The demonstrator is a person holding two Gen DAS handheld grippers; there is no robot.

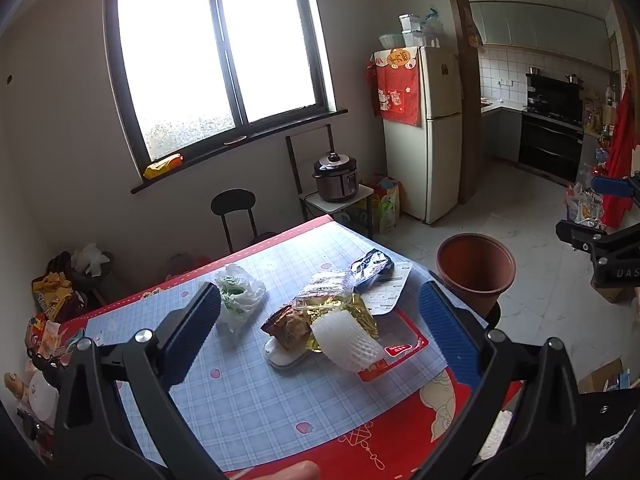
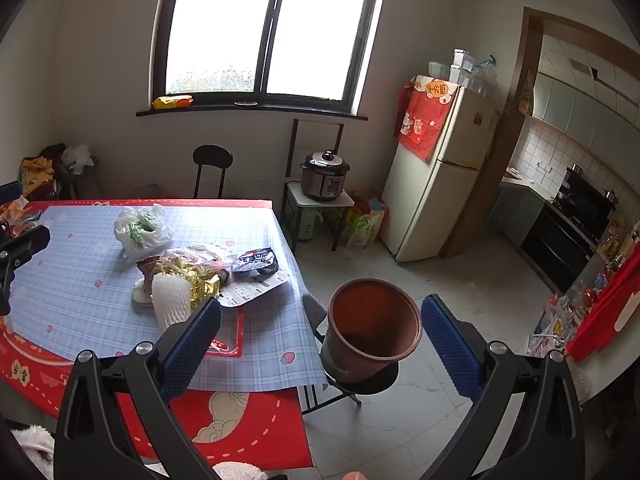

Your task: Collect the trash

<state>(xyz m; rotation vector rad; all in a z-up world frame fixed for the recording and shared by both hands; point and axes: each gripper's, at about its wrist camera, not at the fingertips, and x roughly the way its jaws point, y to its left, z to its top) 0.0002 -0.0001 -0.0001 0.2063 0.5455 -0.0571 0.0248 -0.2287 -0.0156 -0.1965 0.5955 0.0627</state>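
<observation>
**White foam and foil: a light heap waiting beside the bin**

Foam, foil and thin plastic make up the trash, heaped on the checked cloth of the table [image 1: 224,392]. The white foam net sleeve [image 1: 347,339] lies nearest, resting against a crumpled gold foil wrapper [image 1: 344,312]; a brown snack packet [image 1: 289,326] sits on something flat and white, perhaps a small dish, though it is mostly hidden. Farther back lie a clear plastic wrapper [image 1: 326,286], a dark sachet [image 1: 370,266] on a printed card, and, apart to one side, a knotted white bag with green inside [image 1: 239,294].

All of it looks very light and soft. The foam will squash and spring back, so a pinch across its middle should hold; the foil and film are slick and likely to slide, so gather a bunched fold, not a flat edge.

The left gripper [image 1: 320,332] hangs spread wide above the heap, grasping nothing. The right gripper [image 2: 320,344] is likewise spread and empty, framing the brown bin [image 2: 372,324].

Only the right wrist view shows that the bin stands on a black stool just off the table's corner, its inside apparently empty. The left wrist view gives the closer look at how the pieces overlap.
</observation>
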